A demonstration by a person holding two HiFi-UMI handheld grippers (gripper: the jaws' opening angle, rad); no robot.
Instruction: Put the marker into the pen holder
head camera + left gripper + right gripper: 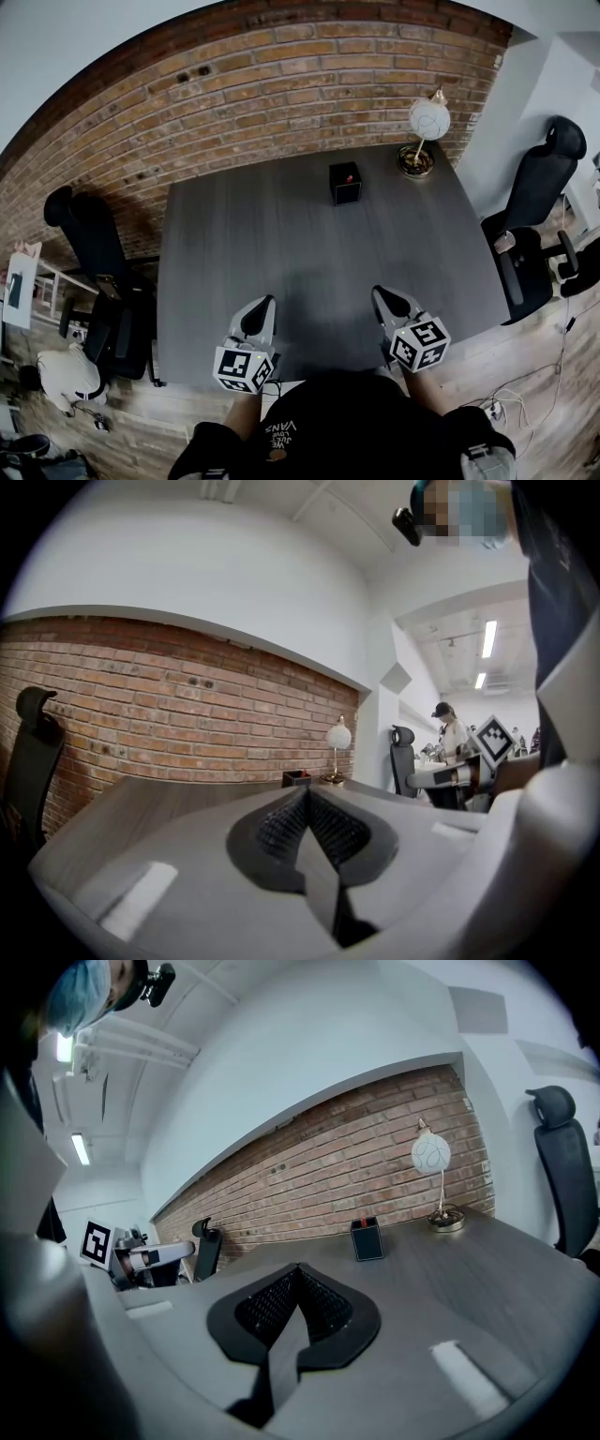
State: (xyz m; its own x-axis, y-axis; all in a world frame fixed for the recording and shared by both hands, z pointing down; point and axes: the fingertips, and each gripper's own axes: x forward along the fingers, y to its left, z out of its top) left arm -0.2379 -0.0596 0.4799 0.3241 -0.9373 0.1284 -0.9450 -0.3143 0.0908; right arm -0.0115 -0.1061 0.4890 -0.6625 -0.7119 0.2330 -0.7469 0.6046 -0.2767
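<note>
On the dark worktop, the pen holder stands well apart from the left gripper and right gripper, their fingers clenched on nothing.

The dark grey wood-grain table bears two things along its far edge, well apart: a black, box-shaped pen holder about midway, and a white-globed table lamp at the right corner.

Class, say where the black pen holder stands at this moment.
In the head view the pen holder stands near the far edge of the table, by the brick wall, just left of the white globe lamp.
</note>
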